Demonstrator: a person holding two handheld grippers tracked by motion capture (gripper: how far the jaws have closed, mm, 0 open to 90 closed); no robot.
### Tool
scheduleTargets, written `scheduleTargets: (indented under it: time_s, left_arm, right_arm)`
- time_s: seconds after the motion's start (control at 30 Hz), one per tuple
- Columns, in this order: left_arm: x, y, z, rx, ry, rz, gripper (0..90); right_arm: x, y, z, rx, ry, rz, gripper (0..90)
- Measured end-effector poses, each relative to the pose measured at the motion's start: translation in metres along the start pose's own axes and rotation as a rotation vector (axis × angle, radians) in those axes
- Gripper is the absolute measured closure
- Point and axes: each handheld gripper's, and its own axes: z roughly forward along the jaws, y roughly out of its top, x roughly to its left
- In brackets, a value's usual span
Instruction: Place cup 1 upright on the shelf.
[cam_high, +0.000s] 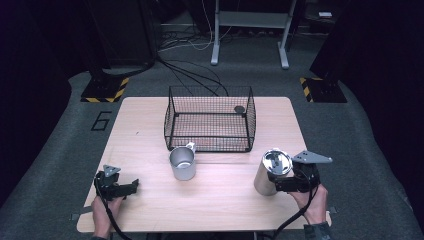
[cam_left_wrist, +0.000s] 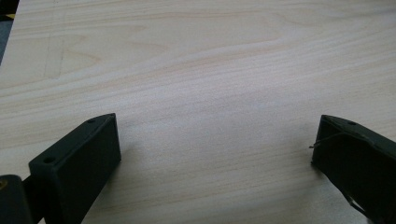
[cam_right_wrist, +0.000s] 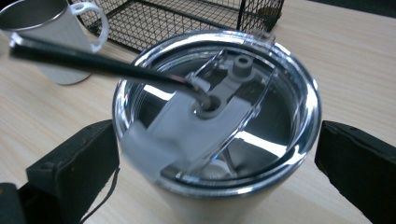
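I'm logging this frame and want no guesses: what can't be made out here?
- Tumbler: contents hidden by its reflective lid in the right gripper view; base cut off by the bottom edge.
- Whether the right gripper jaws touch the tumbler: unclear.
- Small dark object in the wire basket, high view: too small to identify.

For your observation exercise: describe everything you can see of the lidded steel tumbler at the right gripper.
The tumbler is a tall, shiny metal cup that looks like stainless steel, standing upright on the wooden table, right of the handled mug and in front of the wire basket. A clear plastic lid with a grey stopper closes its top, and a dark straw passes through it. The right gripper has one jaw on each side of its body; whether they press it I cannot tell.
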Motion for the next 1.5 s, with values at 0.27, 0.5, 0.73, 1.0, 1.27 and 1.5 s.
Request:
scheduleTargets:
  time_s: [0.27,0.5,0.73,1.0,1.27,1.5]
  left_arm:
    - [0.000,0.000,0.000,-0.002,-0.001,0.001,1.1]
    - [0.000,0.000,0.000,-0.002,-0.003,0.000,1.0]
    - [0.000,0.000,0.000,-0.003,-0.001,-0.003,1.1]
    - [-0.001,0.000,0.000,0.005,-0.006,-0.002,1.0]
    - [-0.001,0.000,0.000,0.007,-0.004,0.000,1.1]
    - [-0.001,0.000,0.000,0.006,-0.005,-0.002,1.1]
  right_arm:
    - [0.002,0.007,0.012,0.005,0.010,-0.001,0.0]
    - [0.005,0.010,0.017,-0.001,-0.012,-0.023,1.5]
    - [0.005,0.008,0.016,-0.021,-0.029,-0.027,3.0]
    - [0.007,0.007,0.015,-0.029,-0.030,-0.030,3.3]
    - [0.009,0.009,0.015,-0.015,-0.029,-0.057,3.3]
    - [0.009,0.012,0.012,-0.021,-0.029,-0.056,3.3]
